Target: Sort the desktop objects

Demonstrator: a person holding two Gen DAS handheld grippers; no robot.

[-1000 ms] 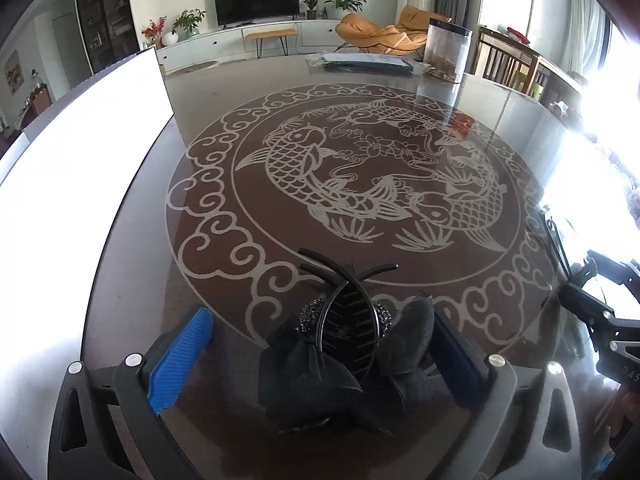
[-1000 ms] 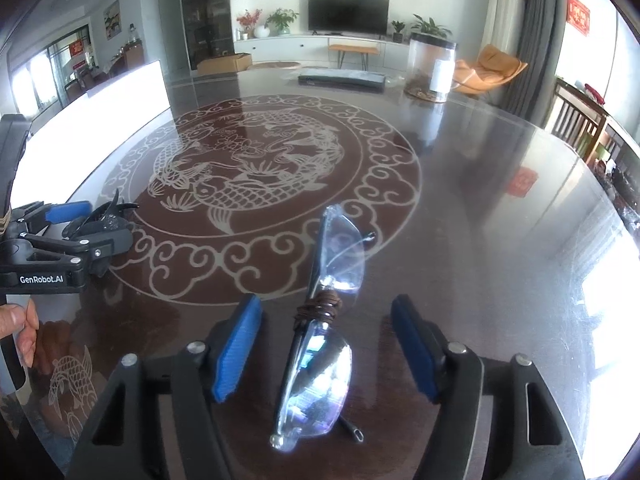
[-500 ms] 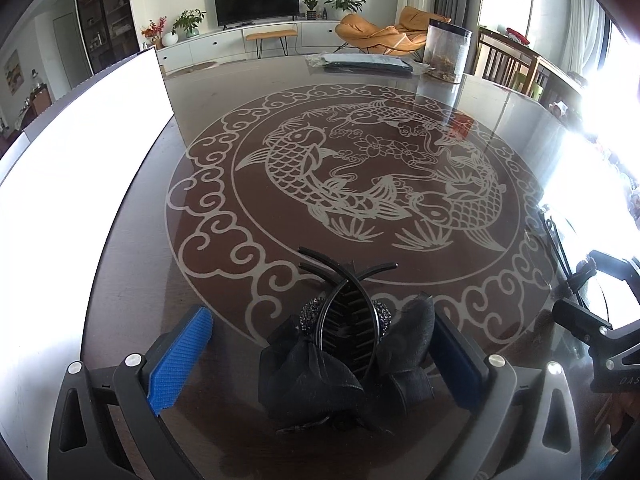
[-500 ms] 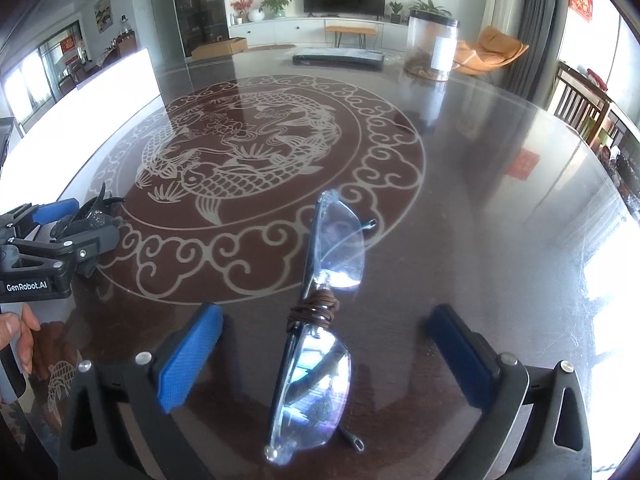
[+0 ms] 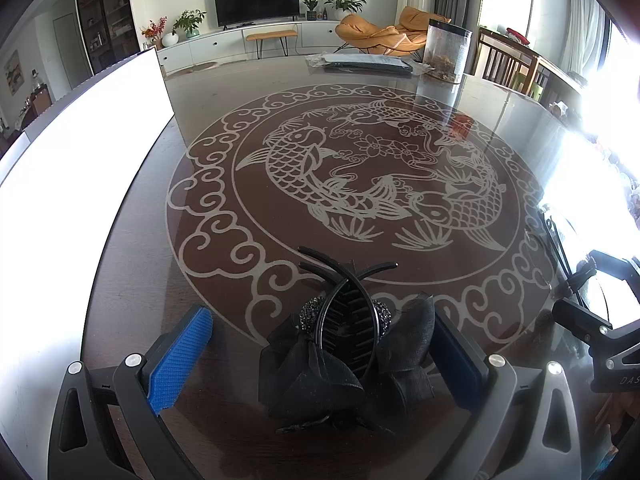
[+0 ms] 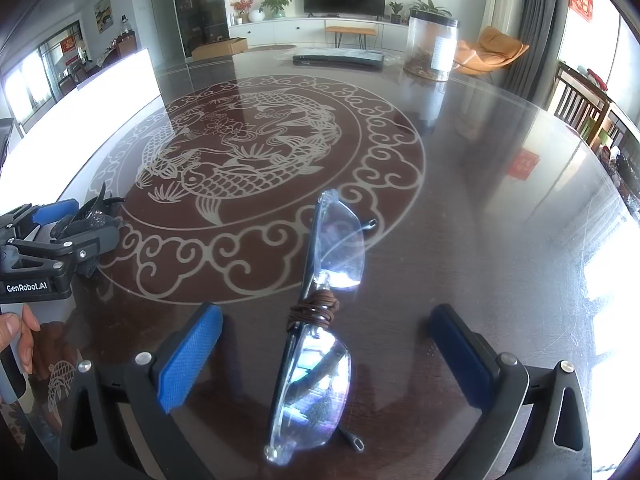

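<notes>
A living room stretches behind a dark glossy table (image 5: 132,264) with a pale carp-and-cloud pattern (image 5: 352,184) set into its middle. Down at the left gripper (image 5: 320,344), the blue pads stand wide apart around a black hair claw with a gauzy bow (image 5: 348,356); the bow's right wing looks to touch or nearly touch the right pad, while the left pad is well clear of it, so nothing is squeezed. The claw lies on the table at the near edge of the pattern, its teeth facing up. Over to the right gripper (image 6: 324,348), jaws spread as wide as they go, with a pair of clear glasses (image 6: 320,320) lying between them, untouched by either pad (a brown cord is wound around the bridge). The glasses rest on the table with their arms folded, running away from the camera, the far lens reaching the cloud border. In the right wrist view a person's hand (image 6: 16,332) shows at the left edge, holding the other gripper's handle. Farther out, a clear jar (image 6: 432,48) and a flat dark packet (image 6: 340,58) sit at the table's far side, well apart from everything near.
</notes>
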